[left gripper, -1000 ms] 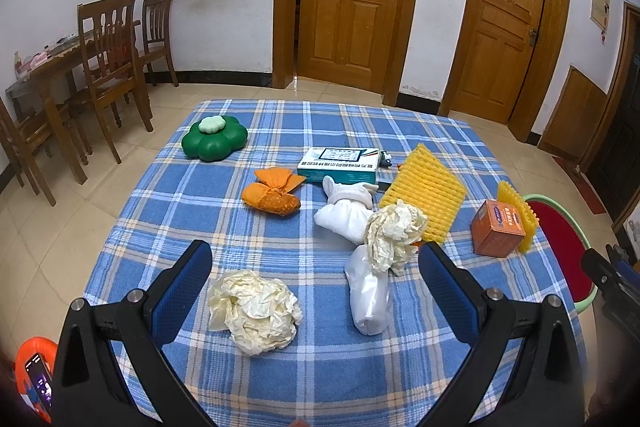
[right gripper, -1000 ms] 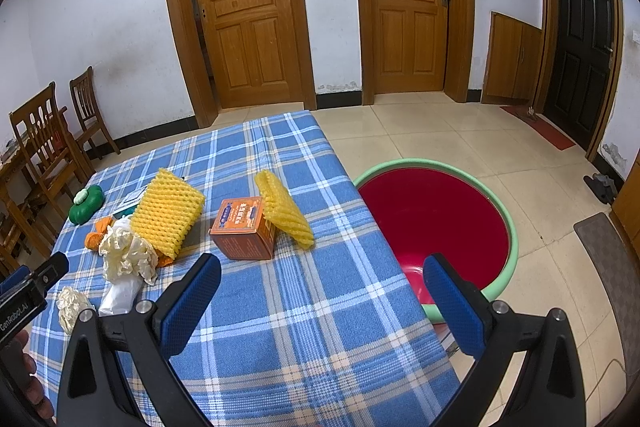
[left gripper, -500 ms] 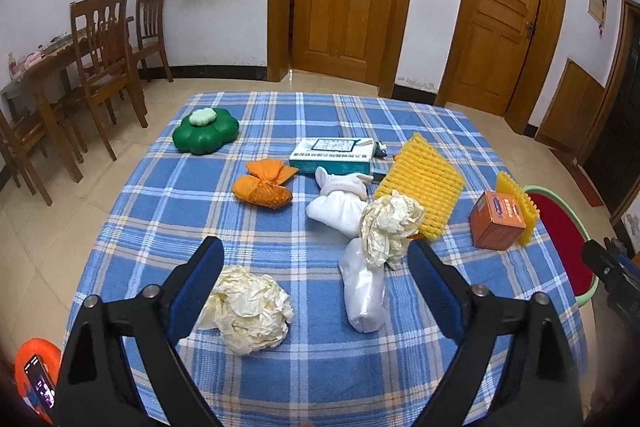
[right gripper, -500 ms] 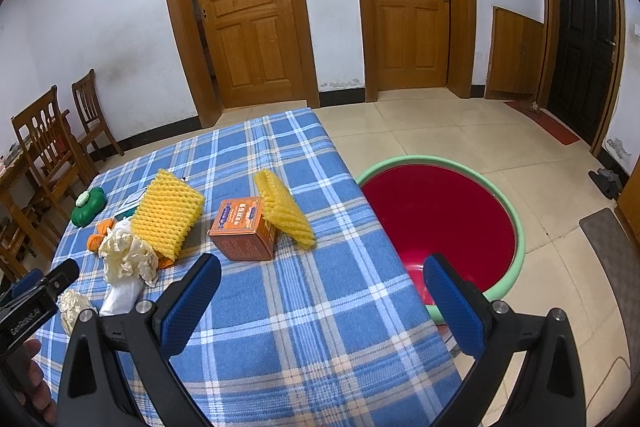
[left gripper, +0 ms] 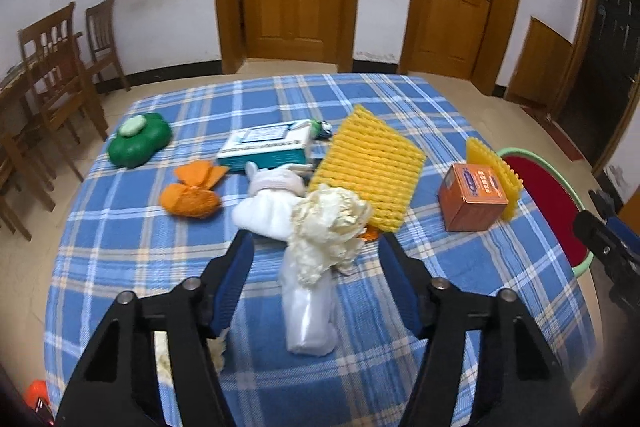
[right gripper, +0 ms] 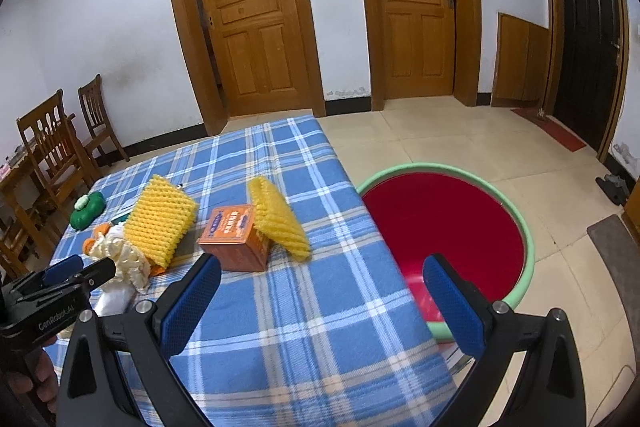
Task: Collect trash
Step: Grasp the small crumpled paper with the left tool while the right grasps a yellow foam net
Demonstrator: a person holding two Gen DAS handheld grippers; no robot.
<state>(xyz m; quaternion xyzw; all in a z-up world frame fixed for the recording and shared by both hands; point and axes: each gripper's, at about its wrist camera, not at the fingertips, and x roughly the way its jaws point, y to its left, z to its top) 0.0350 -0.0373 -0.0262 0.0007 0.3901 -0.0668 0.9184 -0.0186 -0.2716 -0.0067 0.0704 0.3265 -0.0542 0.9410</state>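
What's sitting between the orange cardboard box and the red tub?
A yellow foam fruit net leans against the orange box, between it and the red tub on the floor. The right wrist view shows it best.

A crumpled paper wad [left gripper: 216, 351] at the table's near left corner hides mostly behind the left gripper's [left gripper: 316, 255] finger.

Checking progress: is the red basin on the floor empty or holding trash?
Empty, as far as visible: the red basin shows only bare red inside.
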